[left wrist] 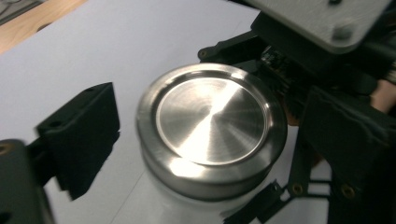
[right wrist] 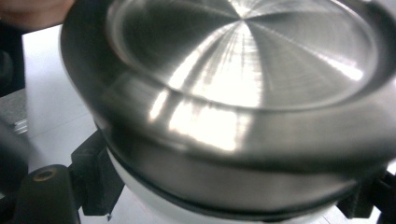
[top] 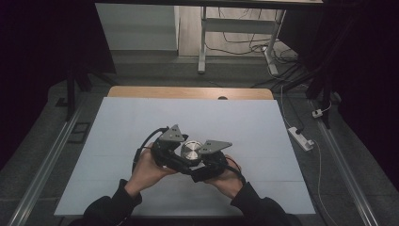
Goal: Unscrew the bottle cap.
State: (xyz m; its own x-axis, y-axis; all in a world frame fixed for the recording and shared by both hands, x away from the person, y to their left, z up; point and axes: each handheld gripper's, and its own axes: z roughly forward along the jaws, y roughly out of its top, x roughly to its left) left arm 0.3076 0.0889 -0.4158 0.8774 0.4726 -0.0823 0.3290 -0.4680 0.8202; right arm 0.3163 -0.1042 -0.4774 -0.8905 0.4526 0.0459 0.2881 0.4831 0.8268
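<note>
Jar lid point(left wrist: 211, 122) btwn both grippers

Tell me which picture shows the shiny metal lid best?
The left gripper view: the whole round metal lid is sharp, on its white container. The high view shows it tiny between the two tools. The right gripper view is too close and blurry, cutting off its edges.

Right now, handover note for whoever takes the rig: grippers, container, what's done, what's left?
Right gripper: shut on the white container with the round brushed-steel lid, gripping the white body just under the lid, near the middle of the pale table sheet.
Left gripper: open, jaws astride the lid, left pad clear of it.
Done: container held steady.
Left: lid still on; probably close the left gripper on it and take it off.
</note>
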